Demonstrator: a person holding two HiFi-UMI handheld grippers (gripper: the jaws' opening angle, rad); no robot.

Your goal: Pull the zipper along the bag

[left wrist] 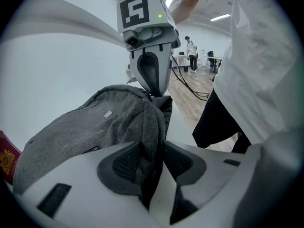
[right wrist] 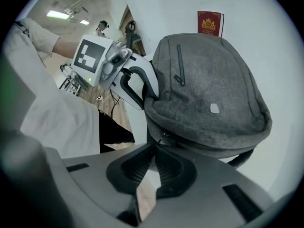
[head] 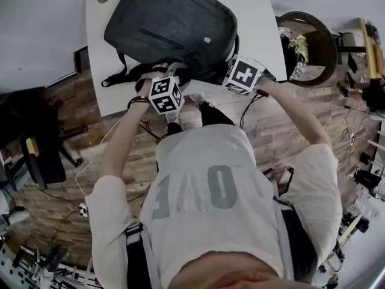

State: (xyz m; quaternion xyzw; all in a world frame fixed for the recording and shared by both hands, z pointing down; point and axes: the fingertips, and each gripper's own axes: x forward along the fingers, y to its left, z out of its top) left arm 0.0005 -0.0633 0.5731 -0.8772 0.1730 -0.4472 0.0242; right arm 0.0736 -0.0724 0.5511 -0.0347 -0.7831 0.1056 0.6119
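The grey bag (head: 171, 26) lies flat on the white worktop (head: 252, 17), and both grippers are at the bag's edge nearest the person. The left gripper (left wrist: 154, 146) has its jaws pressed onto a raised fold of the bag's fabric. It looks to be anchoring the bag.

The right gripper (right wrist: 154, 148) is at the same edge, just beside the left one. Its jaws are drawn together at the tips, under the lip of the bag's top panel. They seem to be pinching the zipper pull (right wrist: 161, 136), a thin dark tab that is too small to make out for certain.

From those jaws the zipper track (right wrist: 213, 144) runs away along the bag's rim, in the groove under the grey panel, and then curves round the side. I judge the pull has to travel along that rim, away from the anchored fold, and the right gripper is the one placed to do it.

The far end of the track is hidden behind the bulk of the bag. I cannot tell whether the track is open or closed. A front pocket zip (right wrist: 179, 63) sits untouched on the bag's face, and a red booklet (right wrist: 210, 23) lies beyond the bag's far end.
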